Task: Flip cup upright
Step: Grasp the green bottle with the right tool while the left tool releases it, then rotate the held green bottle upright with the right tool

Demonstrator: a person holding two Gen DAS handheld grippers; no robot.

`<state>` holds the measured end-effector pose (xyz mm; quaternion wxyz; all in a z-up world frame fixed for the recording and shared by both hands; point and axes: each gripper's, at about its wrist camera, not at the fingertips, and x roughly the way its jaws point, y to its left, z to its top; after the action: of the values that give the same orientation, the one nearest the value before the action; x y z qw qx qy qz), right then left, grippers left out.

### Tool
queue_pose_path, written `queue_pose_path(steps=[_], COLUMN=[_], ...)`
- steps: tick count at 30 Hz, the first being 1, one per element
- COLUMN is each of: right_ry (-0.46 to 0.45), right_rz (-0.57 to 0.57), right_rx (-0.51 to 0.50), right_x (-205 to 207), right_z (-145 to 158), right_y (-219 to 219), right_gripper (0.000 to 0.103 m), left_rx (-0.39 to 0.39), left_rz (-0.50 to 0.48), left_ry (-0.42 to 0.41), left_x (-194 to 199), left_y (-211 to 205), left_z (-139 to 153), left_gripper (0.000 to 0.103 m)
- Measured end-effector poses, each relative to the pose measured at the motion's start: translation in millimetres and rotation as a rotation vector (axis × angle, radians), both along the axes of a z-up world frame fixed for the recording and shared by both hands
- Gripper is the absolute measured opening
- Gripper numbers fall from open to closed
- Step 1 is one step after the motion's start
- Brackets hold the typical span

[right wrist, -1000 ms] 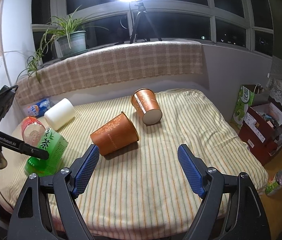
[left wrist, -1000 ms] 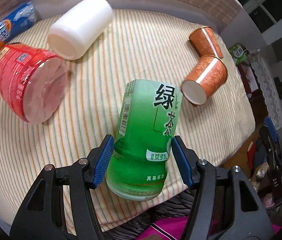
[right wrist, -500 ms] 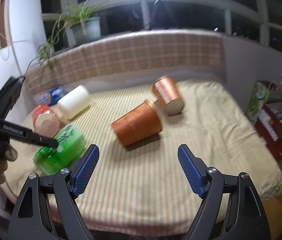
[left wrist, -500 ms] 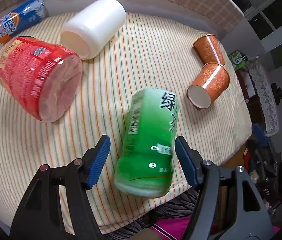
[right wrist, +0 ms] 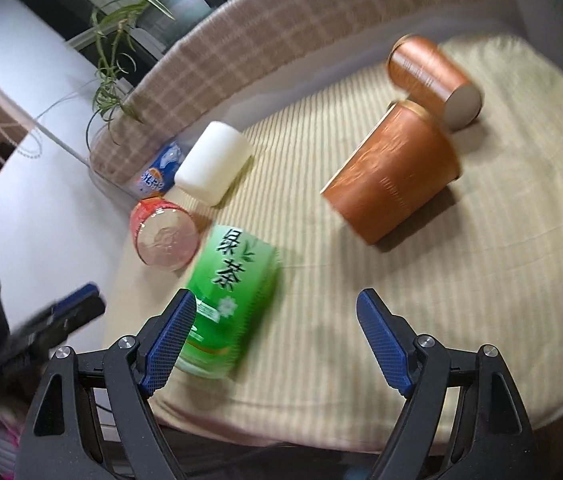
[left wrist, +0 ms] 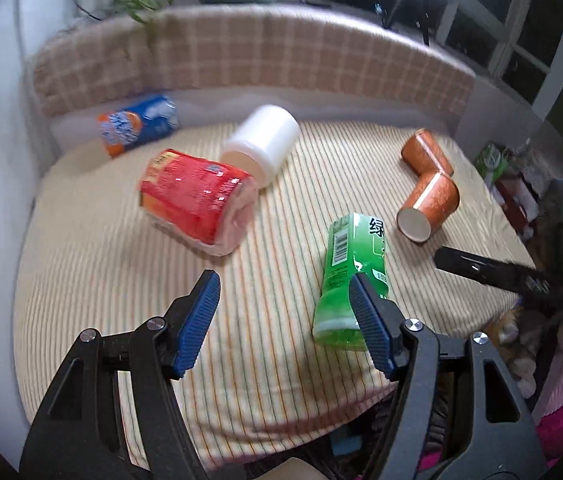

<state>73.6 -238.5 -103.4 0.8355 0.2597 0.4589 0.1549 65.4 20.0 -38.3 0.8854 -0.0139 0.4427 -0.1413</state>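
I count six containers lying on their sides on one striped cloth [left wrist: 113,280]. Two are orange paper cups: one [left wrist: 429,210] at right of the left wrist frame, the other [left wrist: 425,154] just above it. There is one green tea carton-shaped cup [left wrist: 351,272] at lower centre, one red-labelled cup [left wrist: 197,200] left of centre, one white cup [left wrist: 263,142] at upper centre, and one blue and orange cup [left wrist: 137,126] at upper left. I see one potted plant [right wrist: 169,4] at upper left of the right wrist frame.
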Motion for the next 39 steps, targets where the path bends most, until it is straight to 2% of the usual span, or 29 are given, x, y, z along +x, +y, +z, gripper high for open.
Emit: queue_pose_path(steps=[3,8,12,21,29,39], right_ry=[0.055,0.126,0.198,0.245,0.276,0.295], right_rz=[0.009,0.044,0.063,0.092,0.100,0.109], right_rx=[0.042,0.050,0.082,0.075,0.064,0.047], right_x=[12,30,43,58,69,75], right_z=[-6,-14,-25,-28,-32,-37], right_y=[8,24,33,48,61,67], right_gripper=[0.082,0.082,0.082,0.082,0.082,0.065], left_rx=[-0.014,-0.038,0.018,-0.007,-0.023,-0.026], left_rz=[0.039,0.077,0.094,0.111,0.132,0.138], left_ry=[-0.024,0.010,-0.027,-0.067,-0.063,-0.078], left_x=[-14,-29,-41,-51,-51,-51], left_y=[6,17,16,21,32,36], left_z=[-2,-13,-19,-16,-18,-16], left_gripper=[0.069,0.069,0.069,0.069,0.069,0.069])
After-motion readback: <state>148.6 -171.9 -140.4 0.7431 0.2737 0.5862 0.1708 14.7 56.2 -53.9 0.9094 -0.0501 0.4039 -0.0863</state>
